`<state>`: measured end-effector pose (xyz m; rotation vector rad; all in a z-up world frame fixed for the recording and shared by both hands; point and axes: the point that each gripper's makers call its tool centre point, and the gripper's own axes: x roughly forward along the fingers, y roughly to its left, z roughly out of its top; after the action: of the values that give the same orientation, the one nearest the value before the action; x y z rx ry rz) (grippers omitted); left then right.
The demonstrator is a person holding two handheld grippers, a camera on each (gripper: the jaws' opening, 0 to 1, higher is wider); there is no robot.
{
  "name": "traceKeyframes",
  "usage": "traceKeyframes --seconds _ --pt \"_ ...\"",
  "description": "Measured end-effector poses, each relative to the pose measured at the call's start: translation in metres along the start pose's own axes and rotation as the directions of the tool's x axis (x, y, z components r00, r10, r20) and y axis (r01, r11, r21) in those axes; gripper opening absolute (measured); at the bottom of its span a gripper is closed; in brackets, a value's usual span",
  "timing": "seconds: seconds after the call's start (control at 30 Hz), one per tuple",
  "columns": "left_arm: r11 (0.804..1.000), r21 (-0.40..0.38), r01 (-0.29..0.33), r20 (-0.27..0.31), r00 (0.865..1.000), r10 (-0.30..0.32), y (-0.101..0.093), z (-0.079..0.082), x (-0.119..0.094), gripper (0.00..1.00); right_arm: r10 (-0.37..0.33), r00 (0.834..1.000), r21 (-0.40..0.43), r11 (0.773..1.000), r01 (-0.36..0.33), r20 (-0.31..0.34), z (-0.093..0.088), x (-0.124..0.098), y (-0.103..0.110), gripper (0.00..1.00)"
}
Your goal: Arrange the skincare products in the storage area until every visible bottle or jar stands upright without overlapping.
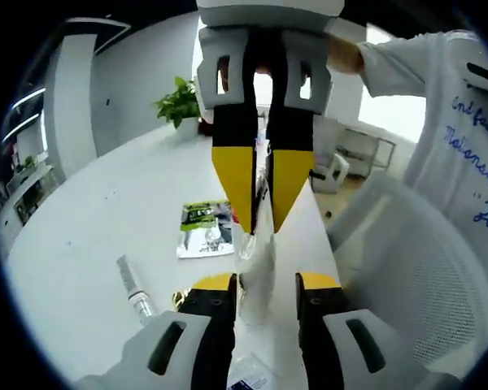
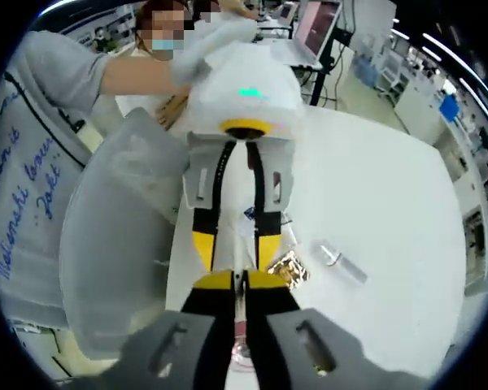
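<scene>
Left gripper view: own left gripper [image 1: 267, 284], black jaws w/ yellow tips, rises from 6 o'clock. Jaws spread, a translucent white plastic squeeze tube [image 1: 256, 272] standing in the gap between them; contact w/ pads cannot be told. Right gripper [image 1: 262, 215] comes in from 12 o'clock, yellow tips pointing down at the tube's top end, tips nearly together and pinching it there.

White tabletop [image 1: 106, 236] runs from centre toward 9 o'clock. On it at approx 8 o'clock of the tube: slim clear glass vial w/ silver neck [image 1: 135, 291], lying flat, well apart from the grippers. Flat green-and-white printed sachet [image 1: 205, 229] lies at 10 o'clock of the tube, near it. Small gold foil packet [image 1: 179, 298] just beside left jaw, partly hidden. Potted green plant [image 1: 179, 101] at far table end, approx 11 o'clock. White mesh chair back [image 1: 427, 284] at 3 o'clock; person's white sleeve w/ blue script [image 1: 472, 146] at 2 o'clock.

Right gripper view: own right gripper [image 2: 241, 280] from 6 o'clock, jaws pressed close, only a thin strip of the tube seen between. Left gripper [image 2: 236, 256] opposite, descending from 12 o'clock, tips spread either side. Vial [image 2: 340, 262] lies at 3 o'clock, gold packet [image 2: 286, 268] just beside the jaws.
</scene>
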<state>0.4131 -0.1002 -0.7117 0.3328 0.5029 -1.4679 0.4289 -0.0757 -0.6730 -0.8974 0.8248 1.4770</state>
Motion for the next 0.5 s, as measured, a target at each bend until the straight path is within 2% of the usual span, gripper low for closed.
traceKeyframes --seconds 0.17,0.5 --pt "0.997 -0.004 -0.072 0.022 0.997 0.072 0.014 -0.001 0.004 0.15 -0.007 1.0 0.013 1.0 0.007 -0.007 -0.001 0.0 -0.004 0.02" --pt "0.997 0.004 -0.083 0.033 0.996 0.083 0.019 0.001 0.008 0.13 -0.003 0.997 -0.009 1.0 0.002 -0.075 -0.004 -0.004 -0.008 0.03"
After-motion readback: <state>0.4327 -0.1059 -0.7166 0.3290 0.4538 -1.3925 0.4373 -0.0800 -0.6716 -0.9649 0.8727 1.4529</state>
